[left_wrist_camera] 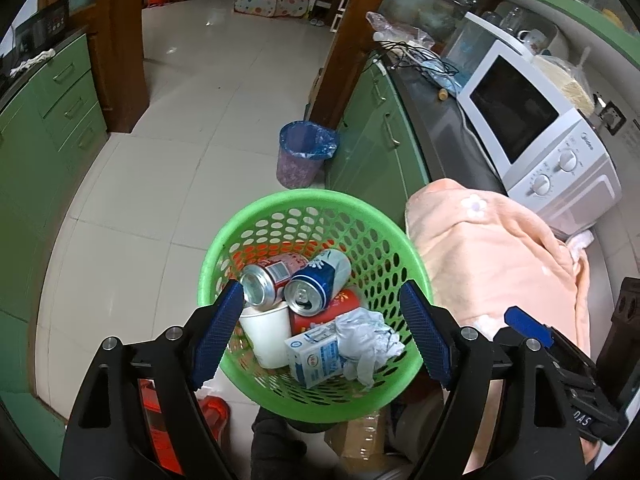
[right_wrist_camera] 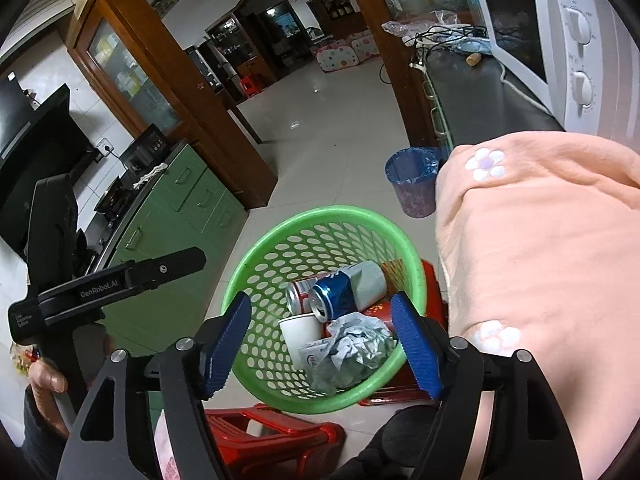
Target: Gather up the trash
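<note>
Basket (left_wrist_camera: 280,208) of trash between open tongs (left_wrist_camera: 320,332)

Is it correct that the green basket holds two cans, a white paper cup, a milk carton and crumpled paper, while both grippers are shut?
Not quite. Both wrist views show the left gripper and right gripper open, jaws wide apart above the green basket. The contents are as listed.
</note>
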`<state>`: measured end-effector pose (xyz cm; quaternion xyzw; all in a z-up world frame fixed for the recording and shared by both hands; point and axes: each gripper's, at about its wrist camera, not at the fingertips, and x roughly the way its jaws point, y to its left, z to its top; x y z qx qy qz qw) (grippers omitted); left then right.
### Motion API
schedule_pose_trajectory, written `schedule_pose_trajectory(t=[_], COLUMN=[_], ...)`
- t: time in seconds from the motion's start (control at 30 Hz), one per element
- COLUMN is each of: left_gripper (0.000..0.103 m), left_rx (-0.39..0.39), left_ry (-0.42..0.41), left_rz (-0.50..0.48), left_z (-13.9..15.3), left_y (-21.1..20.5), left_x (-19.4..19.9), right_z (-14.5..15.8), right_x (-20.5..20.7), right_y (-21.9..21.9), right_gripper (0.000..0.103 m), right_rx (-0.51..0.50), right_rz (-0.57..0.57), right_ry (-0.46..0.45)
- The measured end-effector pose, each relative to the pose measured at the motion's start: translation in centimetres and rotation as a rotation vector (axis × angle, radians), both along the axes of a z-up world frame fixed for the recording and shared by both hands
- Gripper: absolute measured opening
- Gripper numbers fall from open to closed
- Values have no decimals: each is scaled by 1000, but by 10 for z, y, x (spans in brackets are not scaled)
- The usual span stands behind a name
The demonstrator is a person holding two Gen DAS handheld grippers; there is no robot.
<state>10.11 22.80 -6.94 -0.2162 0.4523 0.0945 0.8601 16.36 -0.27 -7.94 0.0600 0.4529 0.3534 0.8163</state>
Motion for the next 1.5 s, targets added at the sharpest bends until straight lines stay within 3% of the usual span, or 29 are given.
schedule_pose_trajectory(t=[0.1, 0.7, 1.1, 1.5], left_gripper=[85, 92, 97, 98], left_rx=[4, 32, 151, 246], left_ry=[-4, -52, -98, -123], left_rz=[0, -132, -264, -331], left_z=[2, 24, 43, 53], left_y=[-5, -70, -137, -177], left_x=[-1, 0, -9, -19], right_z=[4, 20, 19, 29], right_x=[-4, -38, -60, -84], right_y=[-7, -74, -135, -187], right_gripper=[76, 88, 89, 91], right_rx=[-22, -147, -176, -218], right_rz=[-10, -157, -317, -449], right_ry=[-22, -103, -75, -110])
